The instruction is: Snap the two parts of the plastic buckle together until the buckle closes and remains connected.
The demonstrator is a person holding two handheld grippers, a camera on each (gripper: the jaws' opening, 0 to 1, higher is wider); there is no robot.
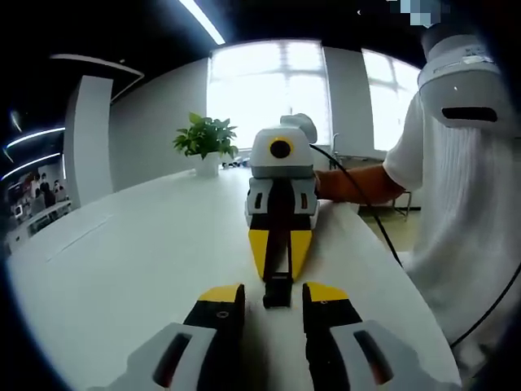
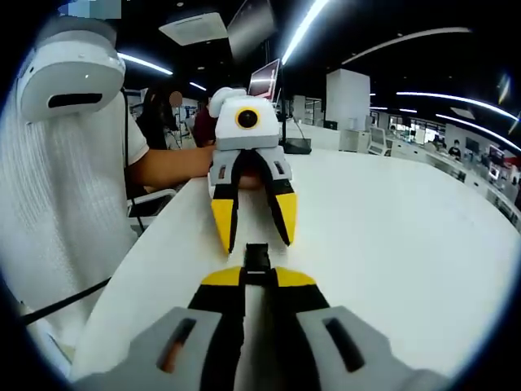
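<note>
Right tongs (image 2: pixel 259 278) grip the buckle (image 2: pixel 257 259), its far end hidden.

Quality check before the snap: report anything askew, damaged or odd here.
Nothing stands out. The black plastic buckle lies straight between the two grippers over the plain white table. The right gripper is shut on one end; the left gripper's yellow-tipped fingers stand open around the other end. No visible damage.

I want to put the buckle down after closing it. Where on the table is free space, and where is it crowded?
The white table is bare between the grippers and the potted plant, and toward its far curved edge in the right gripper view. It is crowded at the middle, where the left gripper faces the right gripper around the black buckle.
</note>
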